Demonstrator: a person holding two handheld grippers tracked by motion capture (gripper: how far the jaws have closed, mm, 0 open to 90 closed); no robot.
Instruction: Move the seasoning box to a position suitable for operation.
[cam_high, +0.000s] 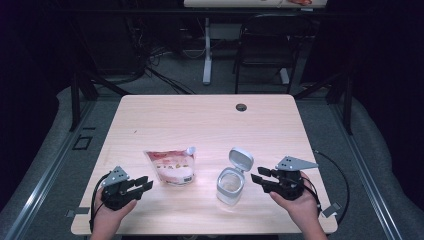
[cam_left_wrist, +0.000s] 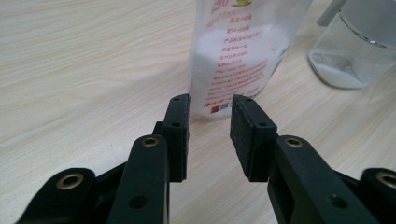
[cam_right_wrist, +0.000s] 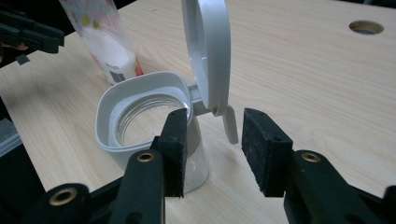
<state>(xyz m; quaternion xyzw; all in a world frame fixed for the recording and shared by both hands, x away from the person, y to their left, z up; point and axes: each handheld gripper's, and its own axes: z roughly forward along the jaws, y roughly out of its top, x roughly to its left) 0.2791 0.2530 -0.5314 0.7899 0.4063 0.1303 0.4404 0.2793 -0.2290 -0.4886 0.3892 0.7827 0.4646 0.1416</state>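
Standing just beyond the open right tongs (cam_right_wrist: 212, 135), the jar (cam_right_wrist: 140, 116) is untouched.

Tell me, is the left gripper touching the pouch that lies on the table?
Apart. In the high view, bare table shows between the left gripper and the pouch; nothing is between its jaws.

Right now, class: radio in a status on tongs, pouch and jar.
Left tongs open, off the pouch. Right tongs open beside jar, lid up. Nothing in the way.
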